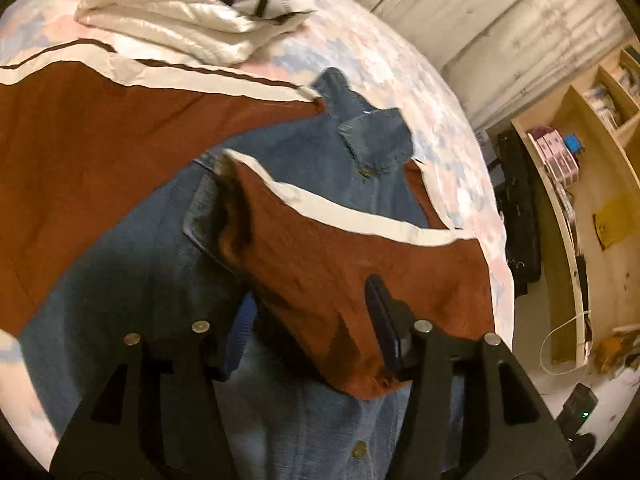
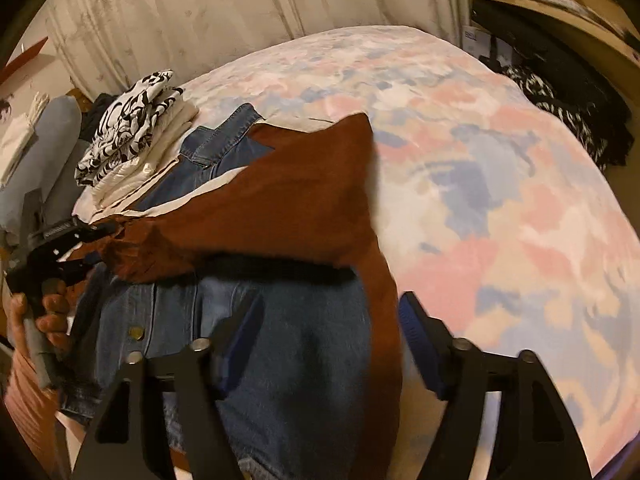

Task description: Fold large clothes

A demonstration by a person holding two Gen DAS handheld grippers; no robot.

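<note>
A blue denim shirt lies spread on the bed, with a rust-brown garment with cream trim partly over it. My left gripper stands wide open around a lifted fold of the brown garment, which drapes between its fingers. In the right wrist view the brown garment arches over the denim shirt. My right gripper is open just above the denim and the brown edge. The left gripper and the hand holding it show at the left edge there.
The bed has a pink, blue and white floral cover. A stack of folded white and black-patterned clothes sits at the bed's far side. A curtain hangs behind. Wooden shelves and dark items stand beside the bed.
</note>
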